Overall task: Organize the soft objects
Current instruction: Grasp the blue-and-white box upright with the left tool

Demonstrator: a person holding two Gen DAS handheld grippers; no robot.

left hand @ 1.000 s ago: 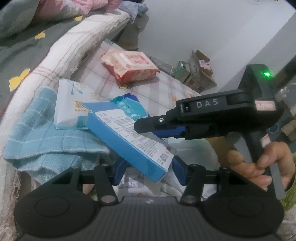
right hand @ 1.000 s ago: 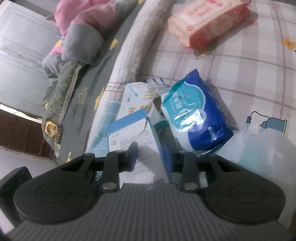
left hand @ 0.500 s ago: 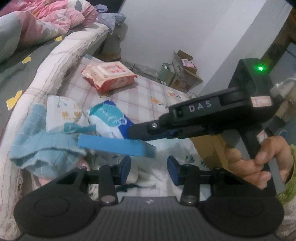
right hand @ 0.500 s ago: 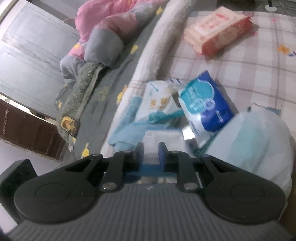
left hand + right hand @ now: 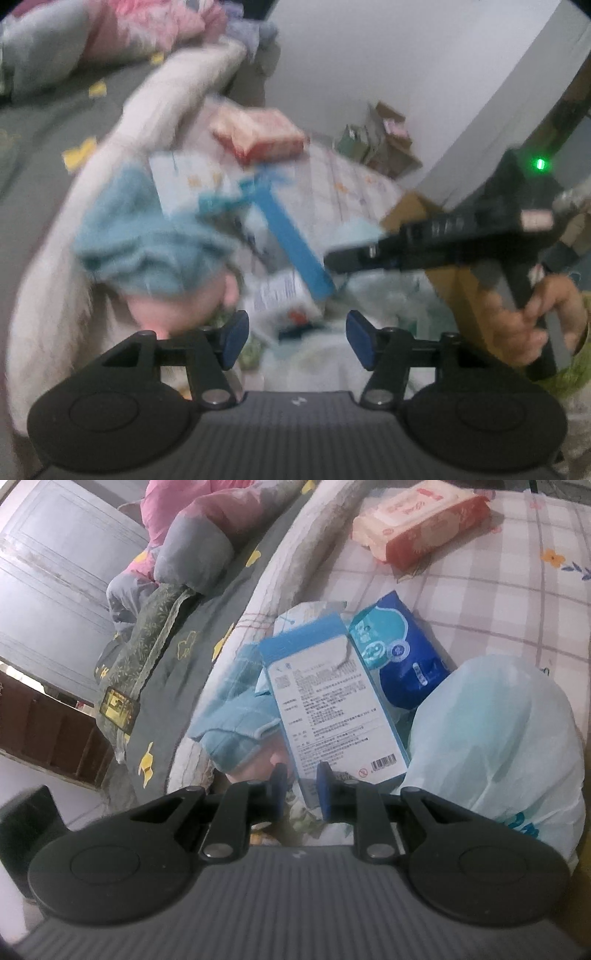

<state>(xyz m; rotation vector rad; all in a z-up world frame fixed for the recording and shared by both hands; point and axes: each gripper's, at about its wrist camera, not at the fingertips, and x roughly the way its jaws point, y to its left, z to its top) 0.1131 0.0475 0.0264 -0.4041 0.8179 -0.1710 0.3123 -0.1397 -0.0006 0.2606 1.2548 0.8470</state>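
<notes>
The right gripper point(image 5: 301, 790) is clamped on the near end of a blue and white box point(image 5: 332, 705), its two blue pads pressing the box's narrow sides. The box reaches away from the jaws, printed face up, with its far end over the heap of soft packs on the checked sheet point(image 5: 498, 602). Just beyond the jaws to the left lies a light blue towel point(image 5: 236, 716), touching the box's edge. Beyond the box's far end, to the right, sits a dark blue pack point(image 5: 402, 653), and a white plastic bag point(image 5: 498, 738) bulges close beside the right jaw. Far ahead, well apart from the rest, lies a red and pink wipes pack point(image 5: 417, 528).

The left gripper point(image 5: 297, 341) has its jaws wide apart with nothing between them. Its view is badly blurred, but the box point(image 5: 291, 236) seems to hang ahead of and above the jaws, held at its lower end by the other gripper point(image 5: 332, 260), with the towel point(image 5: 144, 251) off to the left.
</notes>
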